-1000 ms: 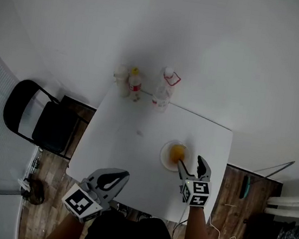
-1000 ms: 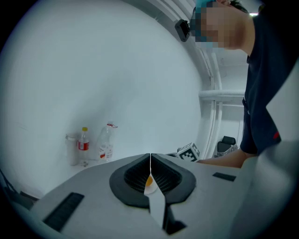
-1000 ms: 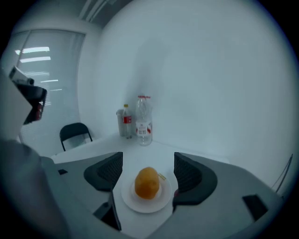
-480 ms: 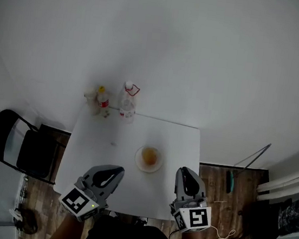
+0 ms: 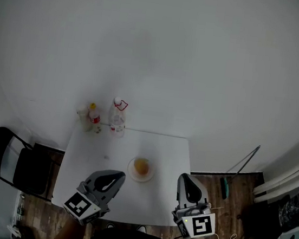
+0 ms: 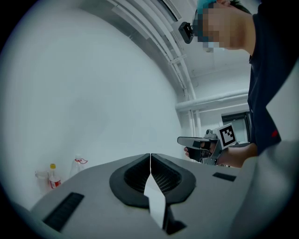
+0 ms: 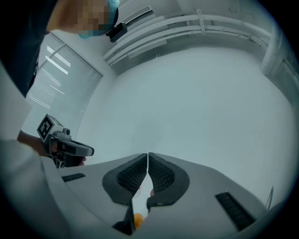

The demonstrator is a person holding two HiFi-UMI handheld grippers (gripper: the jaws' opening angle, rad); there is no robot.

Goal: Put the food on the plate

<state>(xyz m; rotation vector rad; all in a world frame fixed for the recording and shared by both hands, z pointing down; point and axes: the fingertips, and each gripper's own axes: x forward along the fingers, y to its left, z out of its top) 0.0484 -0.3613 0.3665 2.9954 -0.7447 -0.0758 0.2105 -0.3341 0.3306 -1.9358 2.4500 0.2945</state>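
An orange piece of food (image 5: 141, 166) lies on the small white plate (image 5: 132, 173) in the middle of the white table (image 5: 87, 179). My right gripper (image 5: 184, 177) hovers near the table's front right edge, apart from the plate. Its jaws are closing and meet in a line with nothing between them (image 7: 147, 157). Below them a bit of the orange food (image 7: 138, 220) shows. My left gripper (image 5: 122, 176) hangs over the front left of the table, shut and empty (image 6: 150, 156).
Three bottles (image 5: 117, 117) stand at the table's back left corner, also seen in the left gripper view (image 6: 53, 176). A black chair (image 5: 10, 159) stands left of the table. A white wall rises behind it. Wood floor (image 5: 236, 204) lies to the right.
My right gripper pulled back from the plate and shut its jaws, leaving the food there. The head view lifted, so the table looks smaller and lower in the frame.
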